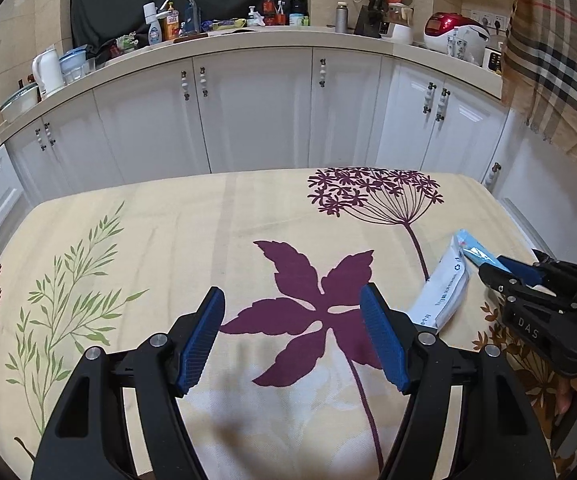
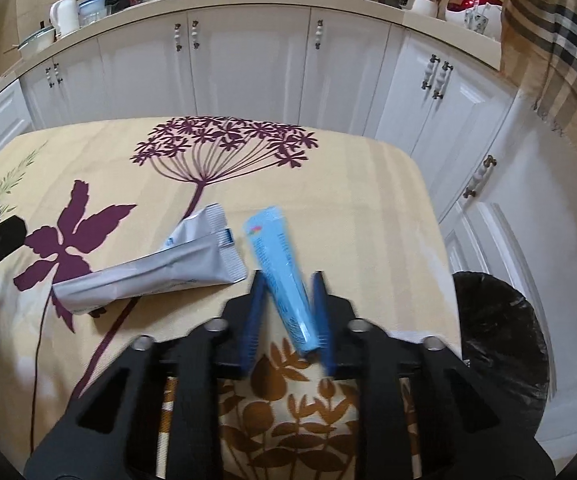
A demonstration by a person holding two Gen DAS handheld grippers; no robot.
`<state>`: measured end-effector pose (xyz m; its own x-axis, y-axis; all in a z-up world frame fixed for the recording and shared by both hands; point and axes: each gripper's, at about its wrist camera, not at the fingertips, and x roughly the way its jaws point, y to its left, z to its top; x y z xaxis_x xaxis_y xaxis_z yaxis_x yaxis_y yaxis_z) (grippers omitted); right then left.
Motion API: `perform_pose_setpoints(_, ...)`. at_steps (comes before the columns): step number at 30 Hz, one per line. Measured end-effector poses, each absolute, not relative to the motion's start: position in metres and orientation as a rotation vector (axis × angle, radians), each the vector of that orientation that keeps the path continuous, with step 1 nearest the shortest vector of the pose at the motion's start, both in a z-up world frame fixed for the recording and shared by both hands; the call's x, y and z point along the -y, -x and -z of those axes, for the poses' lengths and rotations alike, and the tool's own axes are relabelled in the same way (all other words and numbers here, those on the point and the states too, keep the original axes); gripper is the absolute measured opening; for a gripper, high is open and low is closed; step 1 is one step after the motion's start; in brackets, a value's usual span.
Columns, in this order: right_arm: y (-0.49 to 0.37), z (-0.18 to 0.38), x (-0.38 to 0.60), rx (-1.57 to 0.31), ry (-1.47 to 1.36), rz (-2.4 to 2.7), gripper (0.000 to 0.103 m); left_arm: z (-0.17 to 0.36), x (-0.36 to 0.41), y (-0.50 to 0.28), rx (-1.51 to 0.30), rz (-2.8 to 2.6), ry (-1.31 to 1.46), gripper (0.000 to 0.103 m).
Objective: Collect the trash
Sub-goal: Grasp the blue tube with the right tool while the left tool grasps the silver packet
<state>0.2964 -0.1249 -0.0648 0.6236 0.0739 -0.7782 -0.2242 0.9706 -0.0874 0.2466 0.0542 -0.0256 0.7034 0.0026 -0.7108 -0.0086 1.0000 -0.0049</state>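
A light blue wrapper [image 2: 280,268] stands between the blue pads of my right gripper [image 2: 288,280], which is shut on it just above the floral tablecloth [image 2: 348,200]. A grey and white flattened wrapper [image 2: 156,268] lies on the cloth to its left. In the left wrist view the grey wrapper [image 1: 444,292] lies right of my left gripper [image 1: 292,300], which is open and empty over the purple leaf print. The right gripper [image 1: 508,270] shows there at the right edge with the blue wrapper [image 1: 472,246].
A bin lined with a black bag [image 2: 500,344] stands on the floor beside the table's right edge. White cabinets [image 1: 248,112] and a cluttered counter [image 1: 248,36] lie beyond the table. A plaid cloth [image 1: 556,60] hangs at the upper right.
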Motion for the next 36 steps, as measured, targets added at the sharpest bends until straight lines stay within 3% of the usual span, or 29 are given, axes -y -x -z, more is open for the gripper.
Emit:
perform_pose_setpoints(5,-0.288,0.064,0.125,-0.877,0.176,-0.166,0.013,0.022,-0.043,-0.247,-0.784,0.032,-0.001,0.068)
perform_pose_setpoints(30,-0.232,0.047,0.191,-0.808,0.022,-0.052,0.012,0.043,0.033,-0.26,-0.826,0.183,-0.148,0.068)
perform_pose_setpoints(36,-0.232,0.048,0.193,-0.808,0.015,-0.055,0.012,0.05,0.035,-0.264,-0.848,0.182,-0.147,0.057)
